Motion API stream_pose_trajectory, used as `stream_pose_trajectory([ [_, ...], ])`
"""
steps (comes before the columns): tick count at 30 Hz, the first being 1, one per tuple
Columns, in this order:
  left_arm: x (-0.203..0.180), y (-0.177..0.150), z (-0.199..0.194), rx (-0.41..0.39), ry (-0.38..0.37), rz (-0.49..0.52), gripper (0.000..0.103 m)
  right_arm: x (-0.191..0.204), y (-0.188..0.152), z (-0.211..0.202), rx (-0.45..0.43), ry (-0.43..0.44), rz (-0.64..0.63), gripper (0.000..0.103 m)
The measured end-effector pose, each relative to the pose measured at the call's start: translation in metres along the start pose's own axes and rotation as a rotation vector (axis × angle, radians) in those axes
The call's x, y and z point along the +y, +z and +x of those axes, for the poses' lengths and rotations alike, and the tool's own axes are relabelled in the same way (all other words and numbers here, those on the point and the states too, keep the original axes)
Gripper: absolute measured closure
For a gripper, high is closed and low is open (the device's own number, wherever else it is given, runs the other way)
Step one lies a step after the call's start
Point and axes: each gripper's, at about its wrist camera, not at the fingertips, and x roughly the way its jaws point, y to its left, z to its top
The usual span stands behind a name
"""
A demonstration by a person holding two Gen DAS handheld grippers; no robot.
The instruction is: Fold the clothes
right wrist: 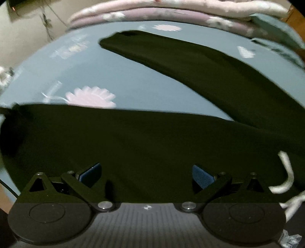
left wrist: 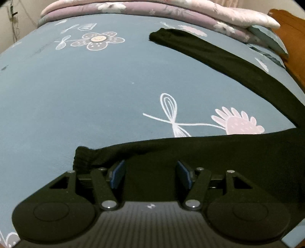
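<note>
While both legs of the black trousers (left wrist: 219,55) lie splayed in a V across the blue printed bedsheet (left wrist: 85,91), the left gripper (left wrist: 150,176) sits with its jaws parted at middling width over the near leg, low centre of frame, holding nothing. My guess: it is lined up beside the gathered cuff (left wrist: 83,158) at lower left to take that hem. Over to the right gripper (right wrist: 146,174), jaws spread wider and empty above broad black cloth in the bottom half of its blurred view. Only this view shows a white drawstring (right wrist: 286,177) at the right edge, so the waist probably lies there. Only the left view shows the near cuff and a brown headboard (left wrist: 291,43) at upper right. Folded floral quilts (left wrist: 171,11) line the top.
</note>
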Motion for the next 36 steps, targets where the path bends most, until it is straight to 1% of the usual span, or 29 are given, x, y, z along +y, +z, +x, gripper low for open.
stream_pose_trajectory([
  [2, -0.012, 0.004, -0.002, -0.011, -0.035, 0.051, 0.042, -0.004, -0.009, 0.002, 0.02, -0.037, 0.004, 0.0],
  [4, -0.024, 0.001, 0.004, 0.006, -0.052, 0.117, 0.04, -0.007, -0.015, 0.01, 0.047, -0.056, 0.024, 0.0],
  [6, -0.037, -0.001, 0.01, 0.023, -0.069, 0.182, 0.036, -0.009, -0.021, 0.019, 0.075, -0.075, 0.043, 0.0],
  [8, -0.049, -0.004, 0.016, 0.039, -0.085, 0.247, 0.036, -0.006, -0.022, 0.017, 0.063, -0.09, 0.047, 0.0],
  [10, -0.052, -0.01, 0.012, 0.021, -0.08, 0.289, 0.036, -0.001, -0.024, 0.01, 0.051, -0.096, 0.045, 0.0],
  [11, -0.053, -0.013, 0.01, 0.012, -0.079, 0.309, 0.036, 0.002, -0.026, 0.005, 0.042, -0.077, 0.035, 0.0],
  [14, -0.052, -0.012, 0.0, 0.0, -0.112, 0.298, 0.036, 0.013, -0.035, -0.009, 0.028, -0.013, -0.024, 0.0],
  [16, -0.055, -0.009, -0.007, -0.013, -0.149, 0.317, 0.036, 0.023, -0.042, -0.01, 0.043, 0.012, -0.069, 0.0],
  [18, -0.061, -0.008, -0.009, -0.027, -0.186, 0.342, 0.035, 0.029, -0.047, -0.01, 0.058, 0.003, -0.083, 0.0],
  [22, -0.073, -0.008, -0.004, -0.006, -0.234, 0.364, 0.035, 0.04, -0.057, -0.009, 0.086, -0.023, -0.104, 0.0],
  [24, -0.076, -0.007, -0.005, -0.005, -0.274, 0.371, 0.035, 0.046, -0.062, -0.008, 0.1, -0.035, -0.115, 0.0],
  [26, -0.08, -0.003, -0.005, -0.003, -0.32, 0.391, 0.035, 0.041, -0.059, -0.012, 0.074, -0.05, -0.066, 0.0],
  [28, -0.084, 0.0, -0.001, 0.012, -0.342, 0.413, 0.034, 0.033, -0.056, -0.009, 0.08, -0.066, 0.006, 0.0],
  [30, -0.086, 0.0, 0.009, 0.064, -0.348, 0.438, 0.032, 0.025, -0.054, -0.005, 0.089, -0.082, 0.08, 0.0],
  [32, -0.082, -0.001, 0.022, 0.147, -0.33, 0.427, 0.033, 0.024, -0.051, -0.001, 0.105, -0.091, 0.115, 0.0],
  [34, -0.077, 0.001, 0.02, 0.15, -0.354, 0.418, 0.032, 0.023, -0.048, 0.003, 0.121, -0.099, 0.146, 0.0],
  [35, -0.076, 0.006, 0.021, 0.168, -0.367, 0.407, 0.032, 0.023, -0.046, 0.005, 0.129, -0.103, 0.161, 0.0],
  [36, -0.075, 0.01, 0.022, 0.17, -0.375, 0.397, 0.032, 0.023, -0.044, 0.006, 0.137, -0.108, 0.176, 0.0],
])
